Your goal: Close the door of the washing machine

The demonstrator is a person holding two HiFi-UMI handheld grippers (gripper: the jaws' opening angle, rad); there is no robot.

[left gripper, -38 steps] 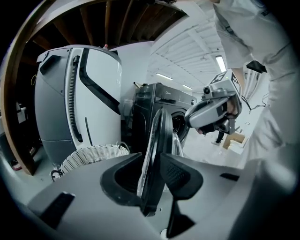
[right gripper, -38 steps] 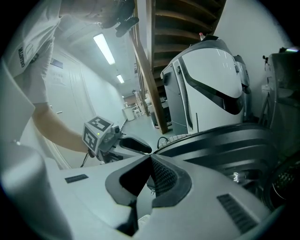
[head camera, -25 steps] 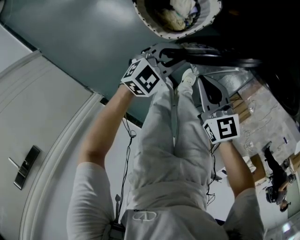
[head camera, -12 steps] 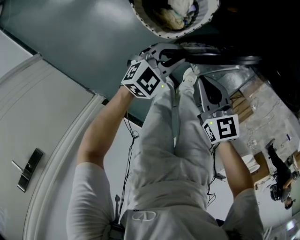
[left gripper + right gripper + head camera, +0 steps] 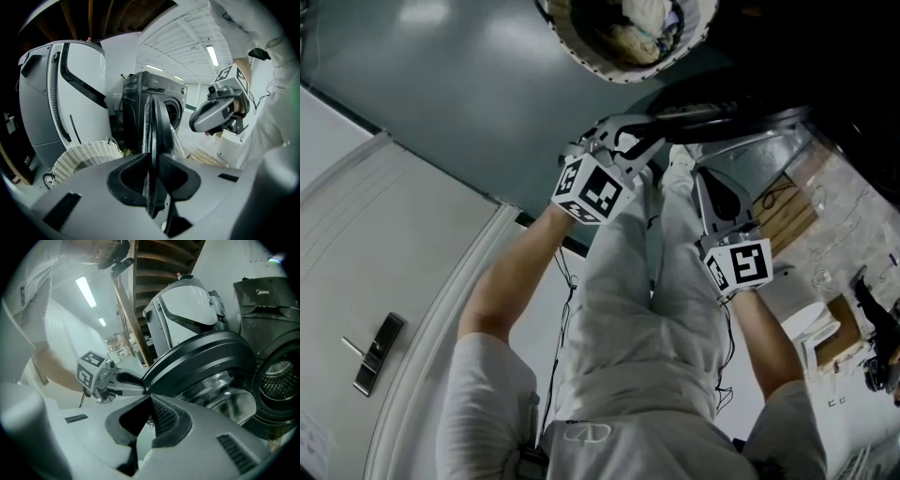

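Door (image 5: 157, 122) of the washing machine (image 5: 136, 103): hangs open, swung well out from the drum mouth (image 5: 623, 42), laundry (image 5: 647, 23) showing inside. Stands edge-on between the jaws of the left gripper (image 5: 152, 161), which have just been closing and now clamp narrowly on the rim, probably for a firm hold to steer the swing. Meets the right gripper (image 5: 147, 399) only at the outer ring: jaws there look drawn together with nothing between them, tip right by the dark rim, contact hard to confirm. Likely placed as a pusher rather than a holder, backing the clamped side. Judged early in the closing: still far from the latch, needing a steady sweep toward the machine's front
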